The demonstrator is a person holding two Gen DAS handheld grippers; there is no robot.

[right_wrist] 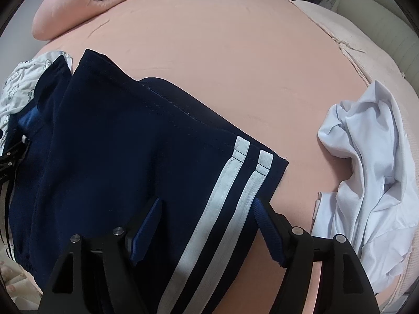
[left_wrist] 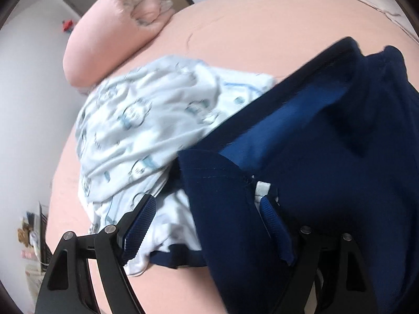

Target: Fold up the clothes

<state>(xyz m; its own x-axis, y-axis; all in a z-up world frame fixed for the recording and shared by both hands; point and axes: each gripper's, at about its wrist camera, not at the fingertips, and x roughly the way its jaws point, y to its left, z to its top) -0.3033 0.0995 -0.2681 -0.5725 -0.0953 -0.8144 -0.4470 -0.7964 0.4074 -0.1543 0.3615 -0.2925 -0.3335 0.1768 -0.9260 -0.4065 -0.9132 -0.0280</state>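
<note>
Two white stripes on navy trousers; no legible writing.

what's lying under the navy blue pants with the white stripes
The navy blue striped pants overlap a crumpled white printed garment at one end; the rest lies on the pink bedsheet. How far the printed garment reaches beneath them is covered.
</note>
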